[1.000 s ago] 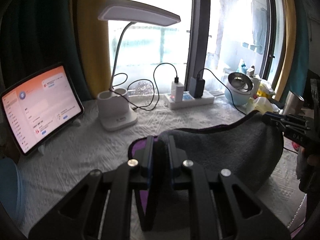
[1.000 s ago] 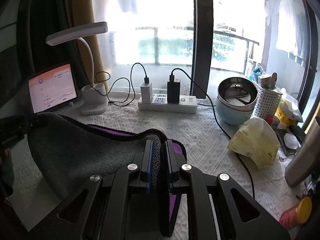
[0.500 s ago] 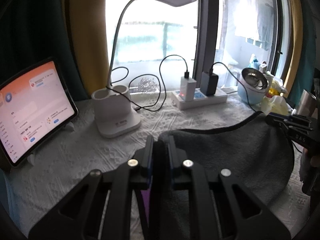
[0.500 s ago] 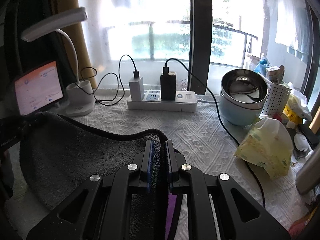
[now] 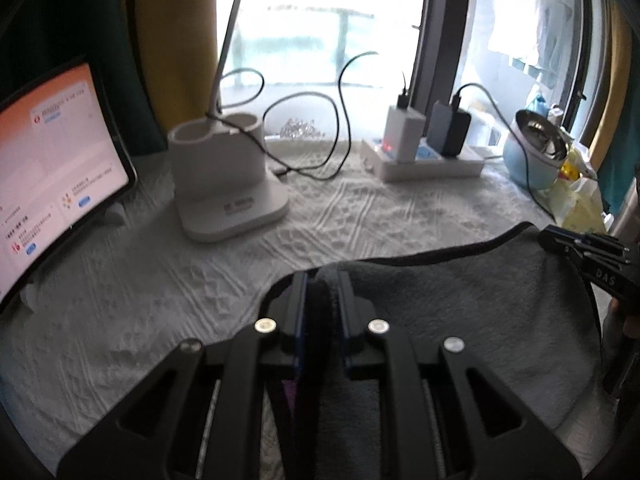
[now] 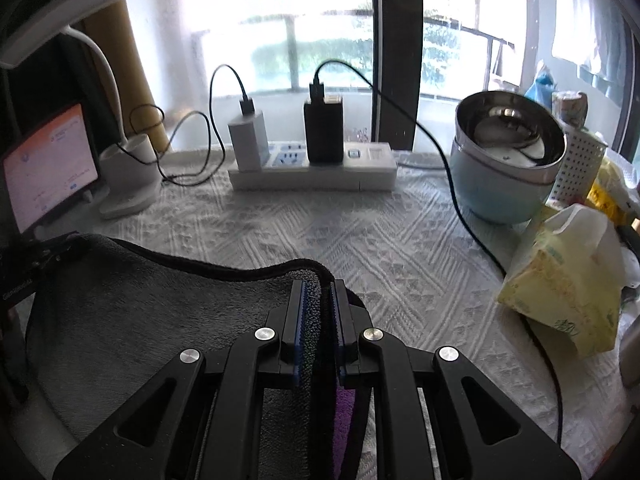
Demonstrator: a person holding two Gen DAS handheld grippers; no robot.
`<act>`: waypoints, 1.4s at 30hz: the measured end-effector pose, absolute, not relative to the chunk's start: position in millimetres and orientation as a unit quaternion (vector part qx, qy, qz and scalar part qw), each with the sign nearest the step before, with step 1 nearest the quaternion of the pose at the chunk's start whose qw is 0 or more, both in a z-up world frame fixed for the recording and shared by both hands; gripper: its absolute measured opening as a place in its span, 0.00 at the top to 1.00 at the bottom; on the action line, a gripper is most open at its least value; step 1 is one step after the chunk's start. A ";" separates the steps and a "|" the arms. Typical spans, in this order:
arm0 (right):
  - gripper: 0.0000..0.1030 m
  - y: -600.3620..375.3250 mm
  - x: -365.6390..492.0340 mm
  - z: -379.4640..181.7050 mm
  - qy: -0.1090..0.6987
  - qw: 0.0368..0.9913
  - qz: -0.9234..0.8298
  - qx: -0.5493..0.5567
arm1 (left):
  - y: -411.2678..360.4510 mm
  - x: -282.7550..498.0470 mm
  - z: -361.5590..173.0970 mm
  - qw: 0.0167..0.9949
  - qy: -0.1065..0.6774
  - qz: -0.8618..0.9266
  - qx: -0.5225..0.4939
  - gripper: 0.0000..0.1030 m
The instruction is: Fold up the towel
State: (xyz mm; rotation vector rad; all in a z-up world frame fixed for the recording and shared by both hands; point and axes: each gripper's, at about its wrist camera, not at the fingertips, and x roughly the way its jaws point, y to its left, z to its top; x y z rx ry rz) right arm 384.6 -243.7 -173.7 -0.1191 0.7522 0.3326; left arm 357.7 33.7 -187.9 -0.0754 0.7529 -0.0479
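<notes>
A grey towel [image 5: 472,312] with a dark hem and a purple underside hangs stretched between my two grippers above the white tablecloth. My left gripper [image 5: 321,280] is shut on one corner of the towel. My right gripper [image 6: 319,286] is shut on the other corner of the towel [image 6: 152,300]. In the left wrist view the right gripper [image 5: 560,242] shows at the right edge, clamped on the towel's far end. In the right wrist view the left gripper's body [image 6: 20,276] shows at the left edge.
On the white tablecloth [image 6: 360,232] stand a lit tablet [image 5: 44,184], a white desk lamp base [image 5: 224,192], a power strip with chargers [image 6: 312,168], a blue pot with a steel bowl [image 6: 508,168], a tissue pack [image 6: 568,292] and loose cables.
Both grippers have moved forward toward the window with the towel, and lower. The lamp base and power strip look closer. Both stay shut on the towel.
</notes>
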 end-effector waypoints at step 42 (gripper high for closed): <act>0.54 -249.4 295.8 -123.2 0.349 0.925 0.141 -0.054 | 38.9 255.7 -130.3 0.939 0.338 -0.008 -0.059 0.16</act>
